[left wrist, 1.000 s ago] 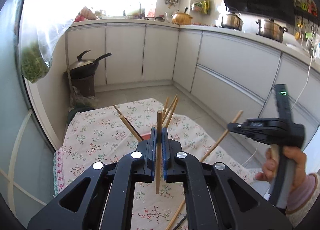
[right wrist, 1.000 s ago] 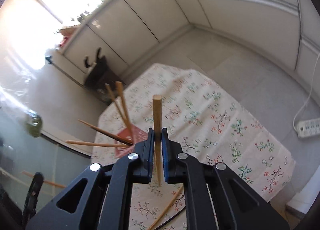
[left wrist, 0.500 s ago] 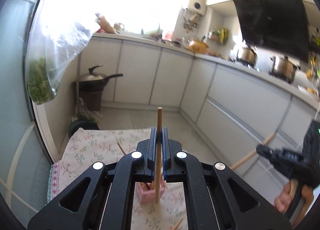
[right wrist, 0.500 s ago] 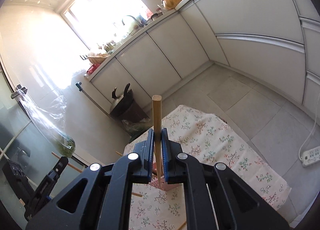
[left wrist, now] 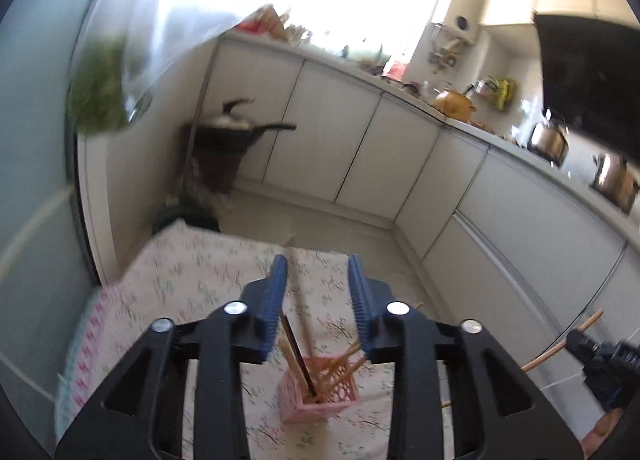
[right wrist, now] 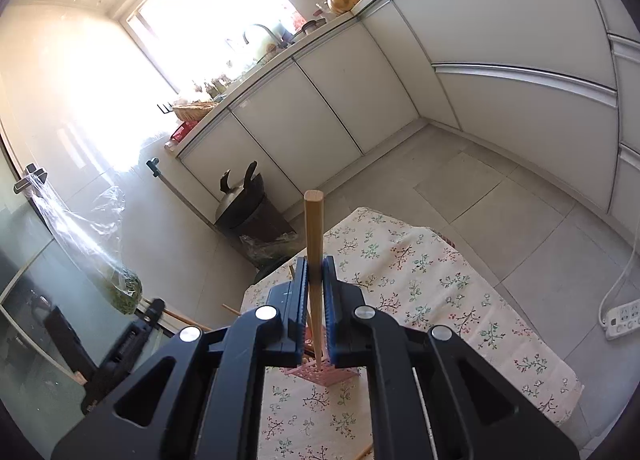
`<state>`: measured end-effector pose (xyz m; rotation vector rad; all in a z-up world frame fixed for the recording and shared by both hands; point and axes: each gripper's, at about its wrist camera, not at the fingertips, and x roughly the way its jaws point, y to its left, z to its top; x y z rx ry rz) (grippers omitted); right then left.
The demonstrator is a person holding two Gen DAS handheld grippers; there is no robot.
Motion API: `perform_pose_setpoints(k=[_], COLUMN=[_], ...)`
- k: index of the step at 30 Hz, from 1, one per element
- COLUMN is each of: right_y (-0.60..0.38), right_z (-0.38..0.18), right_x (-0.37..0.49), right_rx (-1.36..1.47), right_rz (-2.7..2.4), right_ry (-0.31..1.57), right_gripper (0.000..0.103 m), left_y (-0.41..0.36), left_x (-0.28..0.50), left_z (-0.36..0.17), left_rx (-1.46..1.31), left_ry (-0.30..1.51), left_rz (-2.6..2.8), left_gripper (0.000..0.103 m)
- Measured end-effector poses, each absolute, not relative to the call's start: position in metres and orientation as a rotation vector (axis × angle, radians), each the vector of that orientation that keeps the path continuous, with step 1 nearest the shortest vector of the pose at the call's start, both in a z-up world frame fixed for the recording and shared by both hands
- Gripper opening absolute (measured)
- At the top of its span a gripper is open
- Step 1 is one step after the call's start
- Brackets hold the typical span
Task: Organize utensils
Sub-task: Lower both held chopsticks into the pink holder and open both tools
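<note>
In the left wrist view, the left gripper is seen low in the centre of the frame with its blue-padded jaws spread apart and nothing between them. Below the gap, a pink lattice utensil holder stands on the floral tablecloth, with several wooden chopsticks and one dark chopstick leaning inside it. At the lower right edge of that view, the right gripper is partly seen.

In the right wrist view, the right gripper is clamped on a light wooden chopstick, which is held upright between the pads, its blunt end raised toward the middle of the frame and its lower end directly above the pink holder. A lidded wok is seen on a dark stand left of centre, and a hanging plastic bag of greens at the left.
</note>
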<state>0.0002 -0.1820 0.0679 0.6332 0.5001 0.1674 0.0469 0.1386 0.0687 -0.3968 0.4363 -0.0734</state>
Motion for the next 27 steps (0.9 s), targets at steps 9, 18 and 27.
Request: perform_pose_setpoints(k=[9, 18, 27], right_y=[-0.159, -0.110, -0.097], right_z=[0.080, 0.070, 0.046], right_x=[0.014, 0.065, 0.077], right_rx=[0.598, 0.490, 0.474], right_rz=[0.177, 0.163, 0.196], right_ry=[0.490, 0.553, 0.584], right_gripper=[0.008, 0.008, 0.011], left_y=[0.175, 0.188, 0.149], left_x=[0.018, 0.022, 0.027], left_z=[0.101, 0.103, 0.096], left_rx=[-0.480, -0.515, -0.386], left_ry=[0.329, 0.352, 0.408], left_rz=[-0.048, -0.058, -0.124], left_gripper=[0.058, 0.064, 0.064])
